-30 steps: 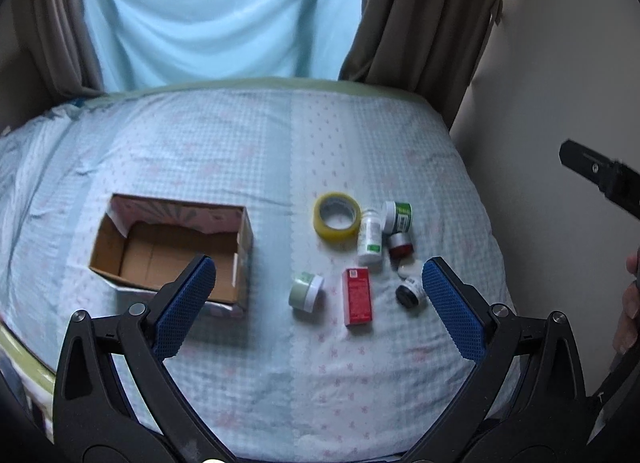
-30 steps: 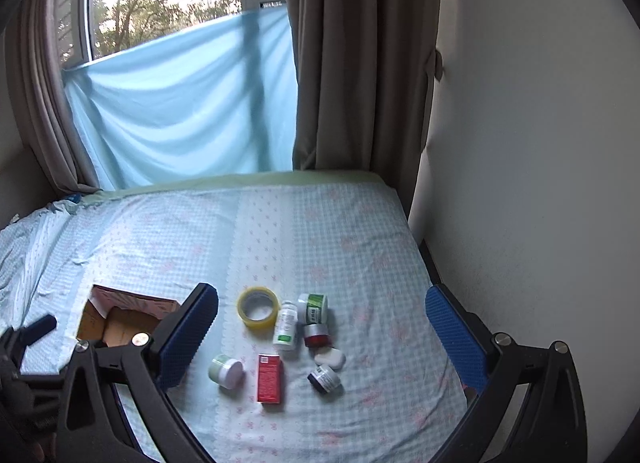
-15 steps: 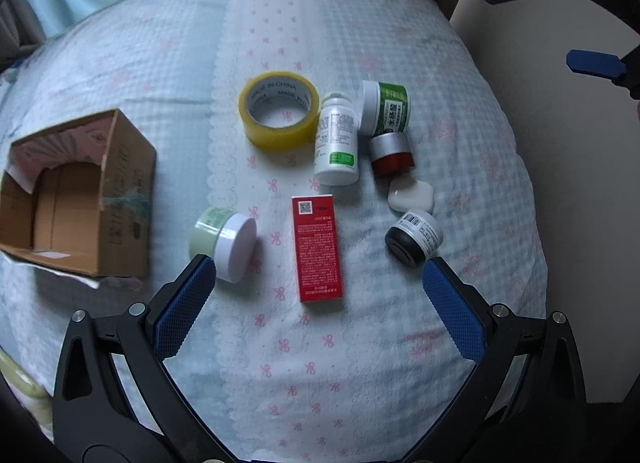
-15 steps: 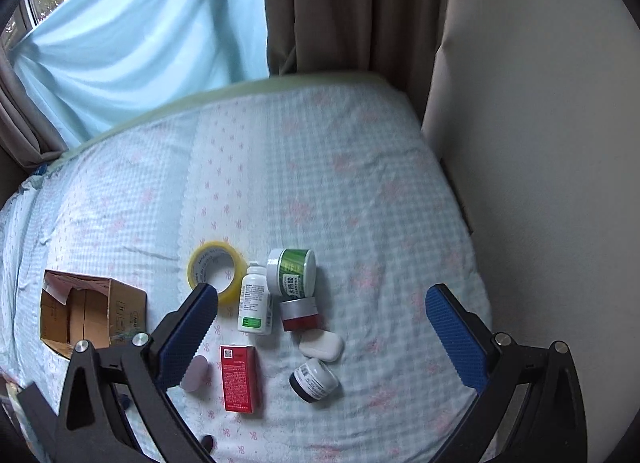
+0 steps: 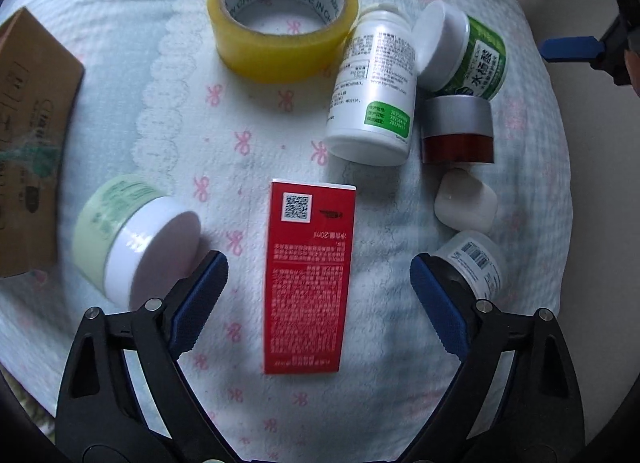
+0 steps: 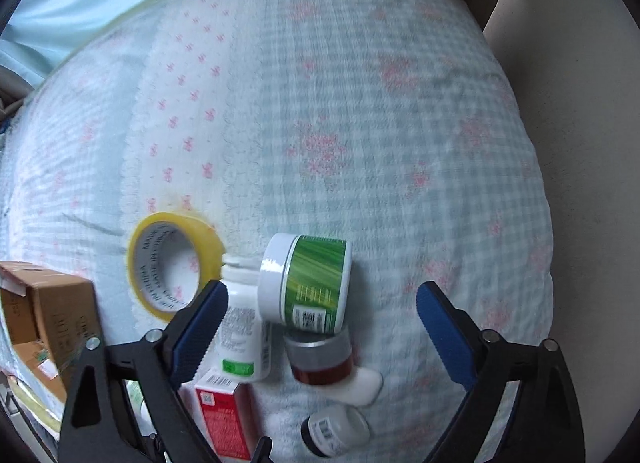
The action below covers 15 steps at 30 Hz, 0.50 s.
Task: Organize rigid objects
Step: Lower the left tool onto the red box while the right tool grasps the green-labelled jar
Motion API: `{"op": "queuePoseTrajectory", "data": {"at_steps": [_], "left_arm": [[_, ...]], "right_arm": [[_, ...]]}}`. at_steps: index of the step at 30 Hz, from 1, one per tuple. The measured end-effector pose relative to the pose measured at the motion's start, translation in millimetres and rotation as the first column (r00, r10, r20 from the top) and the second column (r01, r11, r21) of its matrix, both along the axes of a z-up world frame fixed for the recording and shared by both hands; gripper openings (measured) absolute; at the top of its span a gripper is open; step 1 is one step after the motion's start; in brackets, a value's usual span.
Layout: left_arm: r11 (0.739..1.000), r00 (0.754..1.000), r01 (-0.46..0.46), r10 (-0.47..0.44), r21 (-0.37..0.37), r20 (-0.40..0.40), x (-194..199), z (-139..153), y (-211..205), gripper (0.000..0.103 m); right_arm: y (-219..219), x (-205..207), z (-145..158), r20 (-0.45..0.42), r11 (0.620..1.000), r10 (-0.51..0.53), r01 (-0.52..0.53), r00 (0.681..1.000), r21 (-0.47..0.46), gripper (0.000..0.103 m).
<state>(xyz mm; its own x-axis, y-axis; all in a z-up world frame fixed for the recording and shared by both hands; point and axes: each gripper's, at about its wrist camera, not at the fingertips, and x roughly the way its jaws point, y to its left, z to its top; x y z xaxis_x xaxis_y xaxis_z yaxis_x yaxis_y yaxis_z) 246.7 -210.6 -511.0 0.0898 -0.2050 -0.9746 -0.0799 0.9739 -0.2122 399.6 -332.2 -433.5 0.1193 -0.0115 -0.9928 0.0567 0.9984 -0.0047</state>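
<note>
Tongs: left gripper (image 5: 319, 283) spread but closing, straddling the flat red cardboard carton (image 5: 308, 277), pads not touching it; right gripper (image 6: 322, 317) likewise closing, over the green-labelled white-lidded jar (image 6: 308, 283).
Carton spot: near middle of the checked quilt (image 6: 360, 123).
Handling guess: light, stiffish, crushable; pinch its long side walls gently.
Jar: probably slick, rolls.

The yellow tape roll (image 5: 282, 19) reads "MADE IN CHINA" inside its core; the red box (image 5: 308, 279) carries a QR code.

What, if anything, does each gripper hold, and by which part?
Nothing. The left gripper, jaws closing, straddles the red box untouched; the right gripper, also closing, is empty.
</note>
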Motion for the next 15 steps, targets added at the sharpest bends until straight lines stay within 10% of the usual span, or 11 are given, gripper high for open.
{"op": "queuePoseTrajectory", "data": {"at_steps": [6,15], "left_arm": [[0.996,0.998,0.061,-0.062,0.061,0.019,6,-11,-16,0.084],[0.991,0.996,0.088,-0.087,0.095,-0.014,16,-36,-22,0.04]], "right_arm": [[6,20,-36,-0.09,0.999,-0.009,0.004,0.996,-0.054,0.079],[12,22,-75,-0.177,1.0,-0.021,0.017,0.984,-0.026,0.054]]}}
